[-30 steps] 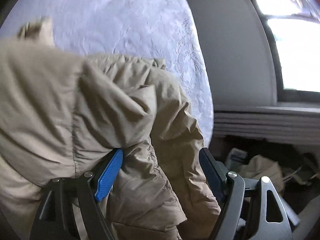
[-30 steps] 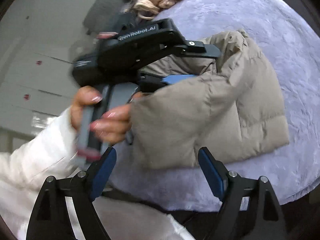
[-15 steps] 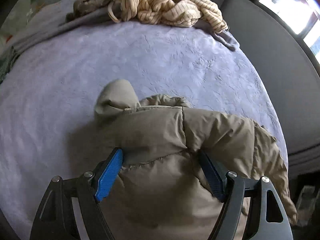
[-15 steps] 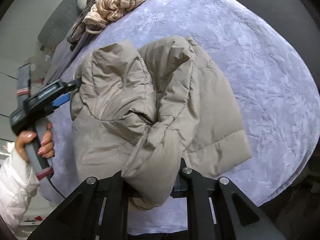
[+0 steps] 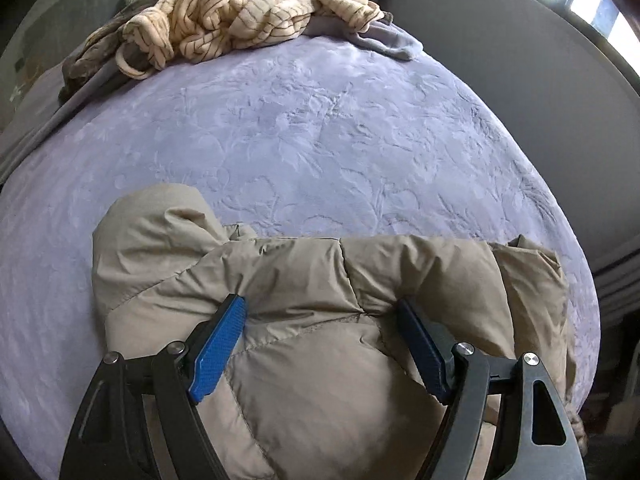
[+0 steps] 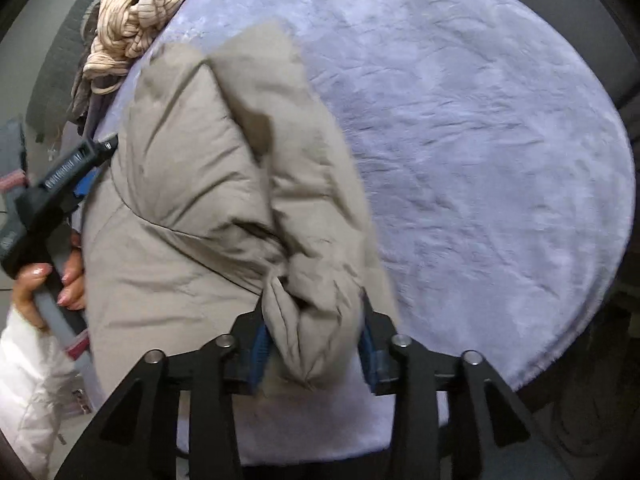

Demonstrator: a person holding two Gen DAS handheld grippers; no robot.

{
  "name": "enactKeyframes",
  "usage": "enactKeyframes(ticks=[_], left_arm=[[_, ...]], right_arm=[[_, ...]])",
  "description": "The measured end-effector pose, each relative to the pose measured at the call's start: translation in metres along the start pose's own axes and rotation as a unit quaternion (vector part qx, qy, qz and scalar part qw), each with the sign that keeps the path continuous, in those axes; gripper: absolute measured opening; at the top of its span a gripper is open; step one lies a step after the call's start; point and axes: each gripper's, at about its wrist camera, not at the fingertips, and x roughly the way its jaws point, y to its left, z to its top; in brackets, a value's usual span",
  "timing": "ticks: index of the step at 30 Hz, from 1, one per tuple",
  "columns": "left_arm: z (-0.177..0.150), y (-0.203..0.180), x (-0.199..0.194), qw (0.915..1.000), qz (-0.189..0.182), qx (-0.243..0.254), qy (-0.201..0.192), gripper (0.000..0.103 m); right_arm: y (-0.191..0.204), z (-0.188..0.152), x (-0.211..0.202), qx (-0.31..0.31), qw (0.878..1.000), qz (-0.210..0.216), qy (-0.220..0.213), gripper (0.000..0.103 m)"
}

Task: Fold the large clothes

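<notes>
A beige puffer jacket [image 5: 304, 320] lies bunched on the lavender bed cover [image 5: 320, 128]. My left gripper [image 5: 320, 312] is open, its blue pads [image 5: 218, 344] straddling a thick fold of the jacket. My right gripper [image 6: 312, 340] is shut on a bunched fold of the jacket [image 6: 208, 184] and holds it up near the bed's front edge. The left gripper also shows in the right wrist view [image 6: 52, 184], held by a hand at the jacket's left side.
A heap of cream striped clothes [image 5: 248, 12] lies at the far end of the bed, also in the right wrist view [image 6: 136, 20]. A grey wall [image 5: 520, 64] and a window stand to the right. The bed cover [image 6: 480, 152] drops off at its right edge.
The right gripper closed on a fold of the jacket and lifted it. The left gripper swung from the bed's side to face along the bed and still straddles the jacket.
</notes>
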Motion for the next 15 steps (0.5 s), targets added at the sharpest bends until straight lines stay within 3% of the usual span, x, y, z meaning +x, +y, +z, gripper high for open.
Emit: enactKeyframes(ticks=[4, 6, 11, 13, 14, 15], left_arm=[[-0.002, 0.005, 0.003, 1.0000, -0.004, -0.007, 0.001, 0.078], [-0.002, 0.004, 0.003, 1.0000, -0.003, -0.005, 0.000, 0.078], [-0.003, 0.007, 0.003, 1.0000, -0.002, -0.004, -0.001, 0.078], [-0.004, 0.007, 0.003, 1.0000, -0.002, -0.002, -0.003, 0.078], [-0.004, 0.006, 0.002, 1.0000, -0.001, -0.001, -0.004, 0.078], [-0.004, 0.005, 0.002, 1.0000, 0.002, 0.001, -0.005, 0.078]], right_arm=[[0.006, 0.006, -0.051, -0.039, 0.997, 0.010, -0.067, 0.047], [0.017, 0.022, -0.061, -0.057, 0.994, 0.039, -0.081, 0.064], [0.056, 0.091, -0.026, -0.085, 0.989, 0.105, -0.067, 0.064], [0.068, 0.117, 0.003, -0.073, 0.989, 0.119, -0.040, 0.063], [0.068, 0.125, 0.015, -0.064, 0.991, 0.117, -0.033, 0.050], [0.070, 0.133, 0.028, -0.057, 0.993, 0.106, -0.023, 0.026]])
